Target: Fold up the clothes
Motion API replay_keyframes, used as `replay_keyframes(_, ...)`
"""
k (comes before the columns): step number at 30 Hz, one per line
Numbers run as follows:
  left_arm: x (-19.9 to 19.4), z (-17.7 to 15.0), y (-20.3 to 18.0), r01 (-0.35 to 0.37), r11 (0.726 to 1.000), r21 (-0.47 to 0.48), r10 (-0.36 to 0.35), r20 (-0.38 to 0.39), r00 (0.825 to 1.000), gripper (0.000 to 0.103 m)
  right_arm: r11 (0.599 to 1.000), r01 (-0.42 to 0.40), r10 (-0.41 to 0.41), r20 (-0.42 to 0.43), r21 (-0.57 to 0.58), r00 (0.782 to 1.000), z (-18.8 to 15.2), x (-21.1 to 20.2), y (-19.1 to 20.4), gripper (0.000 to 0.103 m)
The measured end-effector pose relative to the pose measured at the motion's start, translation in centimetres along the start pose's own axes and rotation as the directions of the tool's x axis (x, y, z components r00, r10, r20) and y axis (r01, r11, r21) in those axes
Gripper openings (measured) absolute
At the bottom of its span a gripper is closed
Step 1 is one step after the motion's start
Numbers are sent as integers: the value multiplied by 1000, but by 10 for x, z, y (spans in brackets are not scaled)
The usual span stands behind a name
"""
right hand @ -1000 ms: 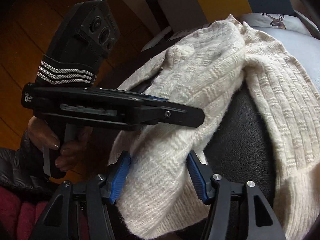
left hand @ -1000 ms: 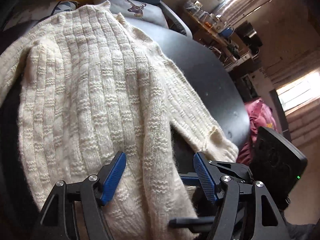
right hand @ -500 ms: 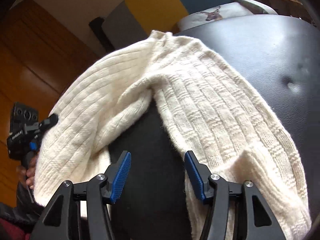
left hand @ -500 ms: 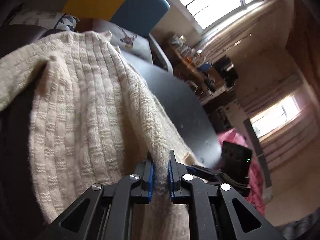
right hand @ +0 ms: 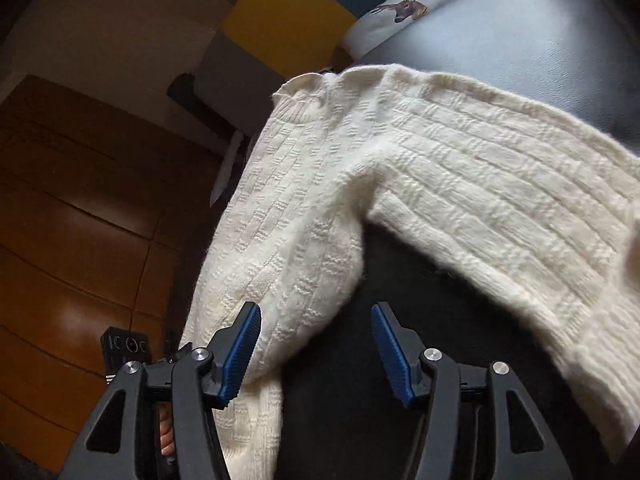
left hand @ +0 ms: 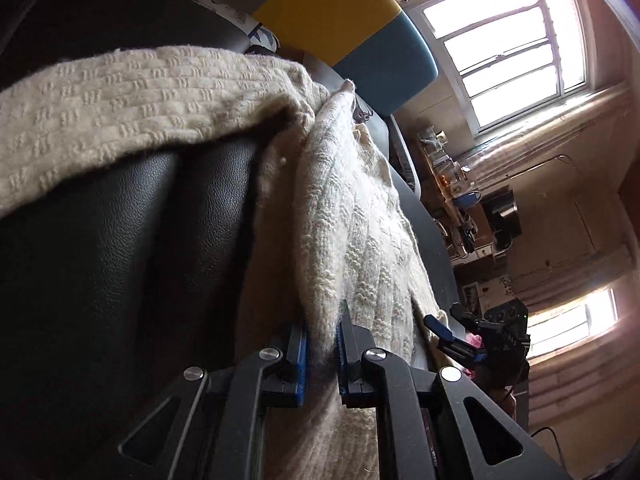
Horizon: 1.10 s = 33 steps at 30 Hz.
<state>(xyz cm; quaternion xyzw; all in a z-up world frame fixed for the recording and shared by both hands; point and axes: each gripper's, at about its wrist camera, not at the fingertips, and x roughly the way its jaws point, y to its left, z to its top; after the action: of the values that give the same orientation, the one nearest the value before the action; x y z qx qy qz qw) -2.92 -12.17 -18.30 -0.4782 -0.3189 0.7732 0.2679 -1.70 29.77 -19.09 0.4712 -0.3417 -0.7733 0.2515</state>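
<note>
A cream knitted sweater [left hand: 348, 236] lies spread over a black leather surface [left hand: 120, 240]. My left gripper [left hand: 322, 344] is shut on a raised fold of the sweater at its near edge, and the knit stands up in a ridge from the blue pads. In the right wrist view the sweater [right hand: 440, 184] shows its collar at the top and a sleeve running down to the left. My right gripper [right hand: 316, 344] is open over bare black leather, its left pad [right hand: 244, 352] touching the sleeve. The right gripper [left hand: 456, 336] also shows in the left wrist view.
A cushion with a deer print [right hand: 400, 8] sits at the far side beside yellow [right hand: 280, 24] and blue panels. A wooden floor [right hand: 80, 220] lies to the left. Windows [left hand: 508, 48] and a cluttered shelf [left hand: 460, 200] are at the right. The other hand-held device [right hand: 124, 348] is at lower left.
My left gripper went from open to shut on a sweater fold and lifted it into a ridge. My right gripper stayed open and shifted along the sleeve over the leather.
</note>
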Motion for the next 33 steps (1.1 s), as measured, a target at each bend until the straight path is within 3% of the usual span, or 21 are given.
replay_keyframes(6,4,-2,-2,0,1000,2,0,-15,1000,12,999,-33,36,-89,26,995,-2,44,13,60)
replay_keyframes(9,4,-1,6,3,1000,-17,-4,-29,1000,12,1000,11,-12,-50,-25,999,-9,55,28,59)
replay_keyframes(10,5,-2,7,5,1000,-24,-6,-36,999,12,991,68,-73,-46,-111,996,-12,57,38,57)
replay_keyframes(11,6,-3,8,7,1000,-30,-8,-42,999,13,973,124,-134,-35,-196,990,-16,58,48,51)
replay_keyframes(12,7,-5,8,6,999,-33,-7,-47,999,13,943,180,-193,-20,-279,981,-19,60,58,35)
replay_keyframes(13,8,-6,5,7,1000,-23,-8,-51,999,13,903,246,-264,-1,-352,965,-25,60,65,27)
replay_keyframes(15,9,-8,-1,10,1000,-2,-10,-59,998,13,748,411,-430,90,-521,898,-37,61,83,25)
replay_keyframes(16,9,-9,-4,14,1000,9,-13,-63,998,13,614,505,-519,172,-606,837,-44,61,93,23)
replay_keyframes(19,10,-8,-23,89,995,49,-85,-78,993,13,352,644,-679,288,-679,675,-43,53,86,23)
replay_keyframes(21,16,-10,-39,133,987,89,-123,-106,987,18,362,692,-730,272,-624,627,-26,35,60,23)
replay_keyframes(22,20,-13,-48,147,982,114,-133,-124,983,21,383,709,-741,262,-591,619,-18,24,49,23)
replay_keyframes(24,28,-17,-64,174,972,161,-148,-160,976,30,507,689,-686,242,-519,686,-11,-3,44,24)
replay_keyframes(28,30,-17,-67,143,978,153,-121,-143,982,30,722,595,-551,227,-352,803,5,-58,32,24)
replay_keyframes(29,28,-16,-64,127,982,141,-109,-128,986,30,775,533,-481,230,-339,846,3,-69,36,26)
replay_keyframes(30,23,-13,-59,84,988,131,-72,-100,992,30,815,474,-419,226,-334,880,3,-69,45,28)
replay_keyframes(33,7,-9,-38,-72,992,108,76,-34,997,30,866,335,-286,181,-371,941,-12,-56,66,28)
